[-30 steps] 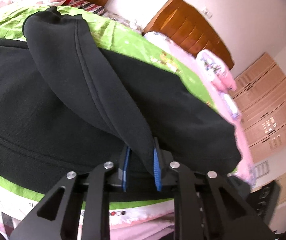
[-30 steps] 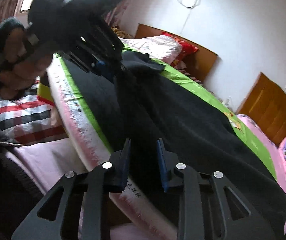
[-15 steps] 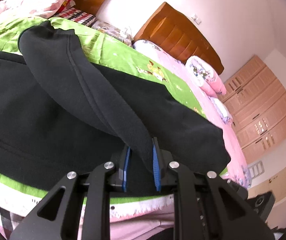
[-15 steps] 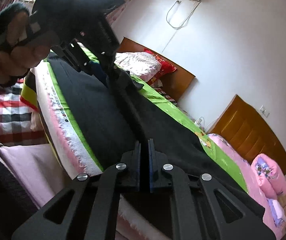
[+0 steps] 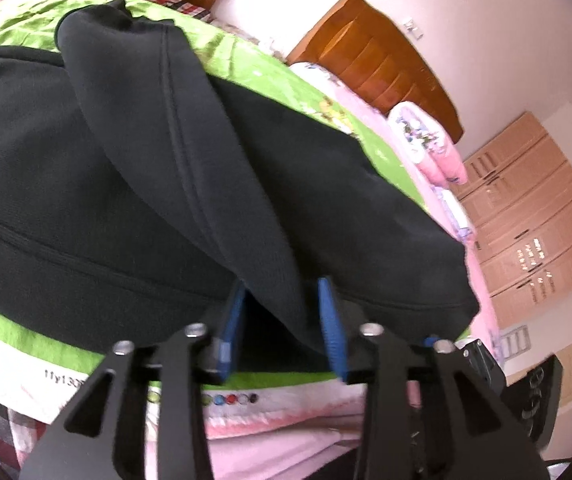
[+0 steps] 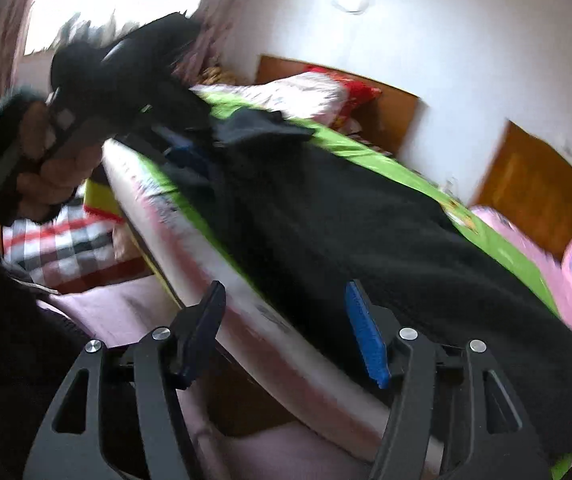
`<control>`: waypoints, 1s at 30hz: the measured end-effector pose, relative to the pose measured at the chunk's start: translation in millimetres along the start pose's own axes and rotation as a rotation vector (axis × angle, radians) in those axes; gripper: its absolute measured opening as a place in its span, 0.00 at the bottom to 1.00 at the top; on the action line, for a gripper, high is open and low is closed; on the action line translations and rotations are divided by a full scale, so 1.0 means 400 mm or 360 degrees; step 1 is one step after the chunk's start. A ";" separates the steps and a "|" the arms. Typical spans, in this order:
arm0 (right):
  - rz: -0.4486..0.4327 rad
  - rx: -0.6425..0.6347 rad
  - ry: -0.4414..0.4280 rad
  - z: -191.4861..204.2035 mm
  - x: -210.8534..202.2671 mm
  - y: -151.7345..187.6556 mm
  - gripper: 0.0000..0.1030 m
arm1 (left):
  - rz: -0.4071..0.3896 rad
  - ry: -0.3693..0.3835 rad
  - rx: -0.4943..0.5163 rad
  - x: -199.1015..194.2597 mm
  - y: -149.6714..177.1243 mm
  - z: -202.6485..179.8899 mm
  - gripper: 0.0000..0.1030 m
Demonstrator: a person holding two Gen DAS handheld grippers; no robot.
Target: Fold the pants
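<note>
Right gripper [image 6: 286, 332]: your jaws are opening, blue pads apart, nothing pinched between them; behind the gap you see the bed's near edge.
Pants [image 6: 366, 232]: black, spread along the green sheet [image 6: 498, 240], reaching the bed's near edge.
Left gripper [image 6: 181, 148]: at the far end of the pants, held in your hand [image 6: 49, 168]; its jaws are too blurred to read.
Pillow [image 6: 298, 94]: against the headboard [image 6: 390, 108].

My left camera looks closely down over the bed's [image 5: 13, 336] near edge toward the headboard, my right along that edge, both sharing the black pants [image 5: 85, 184] [image 6: 346, 224].
</note>
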State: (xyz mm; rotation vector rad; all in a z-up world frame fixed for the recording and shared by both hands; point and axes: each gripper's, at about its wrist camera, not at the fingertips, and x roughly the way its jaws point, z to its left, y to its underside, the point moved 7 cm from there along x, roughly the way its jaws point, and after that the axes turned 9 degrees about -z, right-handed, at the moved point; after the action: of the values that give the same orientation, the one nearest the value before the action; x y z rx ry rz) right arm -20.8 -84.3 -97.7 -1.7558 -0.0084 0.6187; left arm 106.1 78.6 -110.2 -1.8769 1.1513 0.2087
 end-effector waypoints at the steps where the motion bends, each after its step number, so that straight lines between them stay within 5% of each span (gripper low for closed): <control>1: -0.0010 0.0102 0.0019 -0.040 -0.020 0.006 0.58 | -0.0012 0.0022 0.0004 -0.003 0.001 -0.008 0.47; 8: 0.0220 0.0447 0.0321 -0.285 -0.016 0.041 0.60 | -0.0030 -0.0022 0.0069 0.026 0.007 -0.024 0.51; 9: 0.0360 0.0492 0.0286 -0.298 -0.003 0.065 0.61 | -0.0026 -0.0038 0.0088 0.027 0.007 -0.026 0.50; 14: 0.0531 0.0416 0.0221 -0.281 -0.034 0.092 0.62 | -0.0021 -0.0063 0.0153 0.026 0.014 -0.029 0.49; 20: 0.0377 0.0460 0.0286 -0.349 -0.017 -0.007 0.61 | -0.0007 -0.0027 0.0139 0.027 0.011 -0.024 0.54; 22: 0.0395 0.0468 0.0315 -0.404 0.056 -0.028 0.74 | -0.0007 -0.0024 0.0151 0.030 0.012 -0.029 0.58; 26: 0.0784 0.0362 0.0396 -0.454 0.173 0.049 0.77 | 0.0002 -0.0027 0.0185 0.025 0.014 -0.040 0.64; 28: 0.0781 0.0535 0.0314 -0.470 0.146 0.086 0.84 | -0.0021 -0.0059 0.0230 0.006 0.010 -0.039 0.83; 30: 0.0752 0.0615 0.0260 -0.485 0.094 0.110 0.85 | -0.0069 -0.0147 0.0276 -0.014 -0.002 -0.020 0.90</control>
State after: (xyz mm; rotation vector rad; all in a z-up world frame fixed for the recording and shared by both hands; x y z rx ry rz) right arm 76.7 -259.6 -124.7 -1.4265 0.6153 0.7545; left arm 101.2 76.5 -102.0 -1.7200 1.0319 0.1639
